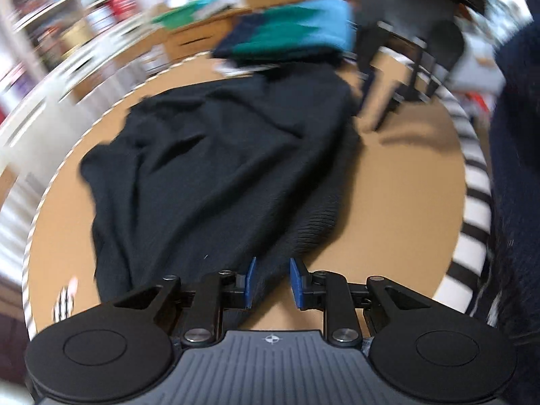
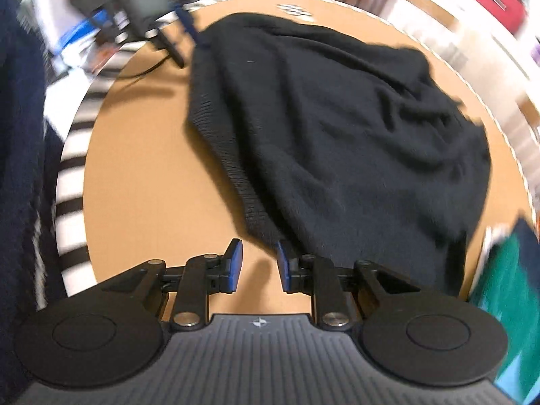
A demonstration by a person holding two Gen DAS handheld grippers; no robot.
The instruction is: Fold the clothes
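A black knit garment lies crumpled across the round brown table. My left gripper stands open over one end of its ribbed hem. Cloth lies in the gap between the blue pads, which do not press on it. In the right wrist view the same garment spreads over the table. My right gripper is open, and the other hem corner lies just ahead of its right pad. Only bare table shows between those pads. Everything is blurred.
A folded pile in teal, blue and navy sits at the table's far side, also seen as the pile at the right edge. A black-and-white striped band rims the table. A person's dark clothing stands close beside it. Shelves and boxes fill the background.
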